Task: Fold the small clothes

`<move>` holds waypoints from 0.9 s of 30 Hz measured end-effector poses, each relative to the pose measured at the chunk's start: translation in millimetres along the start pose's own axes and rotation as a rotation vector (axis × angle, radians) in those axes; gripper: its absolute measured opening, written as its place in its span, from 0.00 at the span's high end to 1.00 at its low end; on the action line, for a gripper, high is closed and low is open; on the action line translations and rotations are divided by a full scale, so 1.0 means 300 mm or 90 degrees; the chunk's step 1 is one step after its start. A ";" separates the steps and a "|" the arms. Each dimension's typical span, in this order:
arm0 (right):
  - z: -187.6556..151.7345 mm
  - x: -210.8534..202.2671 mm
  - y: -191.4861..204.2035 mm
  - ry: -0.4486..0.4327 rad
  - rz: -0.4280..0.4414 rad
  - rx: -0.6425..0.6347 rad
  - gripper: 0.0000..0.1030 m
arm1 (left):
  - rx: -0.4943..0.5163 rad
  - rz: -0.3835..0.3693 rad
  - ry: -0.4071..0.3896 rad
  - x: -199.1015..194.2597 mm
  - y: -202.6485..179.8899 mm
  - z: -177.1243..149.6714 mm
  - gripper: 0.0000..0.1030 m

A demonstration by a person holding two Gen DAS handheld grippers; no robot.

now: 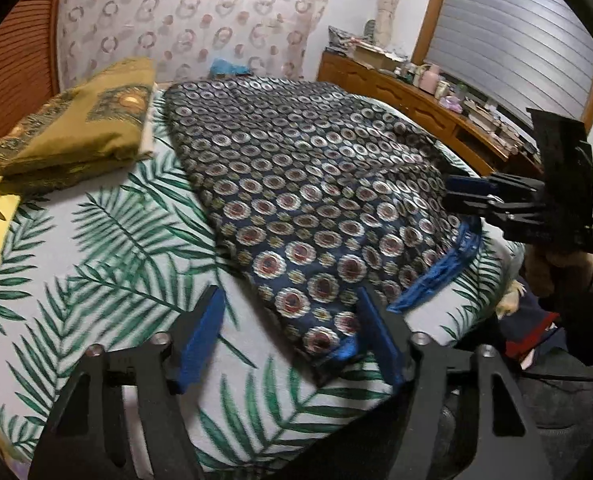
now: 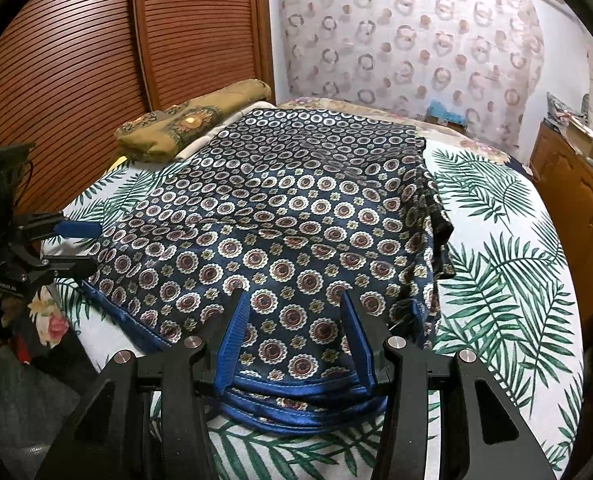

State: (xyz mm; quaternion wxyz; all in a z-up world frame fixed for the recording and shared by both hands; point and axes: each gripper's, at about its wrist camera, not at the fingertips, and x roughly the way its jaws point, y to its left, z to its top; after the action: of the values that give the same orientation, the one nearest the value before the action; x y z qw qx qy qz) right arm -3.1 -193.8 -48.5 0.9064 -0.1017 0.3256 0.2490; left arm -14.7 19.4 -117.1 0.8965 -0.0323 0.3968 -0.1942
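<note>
A navy garment with round medallion print and blue trim [image 1: 304, 200] lies folded flat on the palm-leaf bed sheet [image 1: 96, 248]. It also shows in the right wrist view [image 2: 280, 216]. My left gripper [image 1: 292, 312] is open, its fingers just above the garment's near corner. My right gripper [image 2: 296, 312] is open over the garment's blue-trimmed near edge. The right gripper shows from the side in the left wrist view [image 1: 462, 194], at the garment's right edge. The left gripper shows in the right wrist view [image 2: 82, 248], at the garment's left edge.
A folded olive-yellow patterned cloth [image 1: 80, 128] lies at the bed's far left, also in the right wrist view [image 2: 184, 120]. A wooden louvred wardrobe [image 2: 96, 60] stands to the left. A wooden dresser with clutter [image 1: 428, 96] runs along the right under a window.
</note>
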 end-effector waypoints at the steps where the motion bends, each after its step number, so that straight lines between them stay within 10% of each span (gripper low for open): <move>1: -0.001 0.002 0.004 0.000 0.001 0.000 0.52 | 0.002 0.000 0.001 0.000 -0.002 -0.001 0.40; 11: -0.012 0.010 0.042 0.012 0.031 0.001 0.37 | -0.006 -0.022 -0.012 -0.016 -0.016 0.021 0.94; 27: -0.013 -0.013 0.109 0.022 0.078 -0.044 0.35 | 0.023 0.000 -0.151 -0.084 -0.009 0.315 0.97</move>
State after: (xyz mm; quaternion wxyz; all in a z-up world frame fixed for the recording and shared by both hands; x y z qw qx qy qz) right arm -24.7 -168.7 -49.8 0.8799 -0.1170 0.3378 0.3130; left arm 37.5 17.2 -34.3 0.9375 -0.0388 0.2847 -0.1965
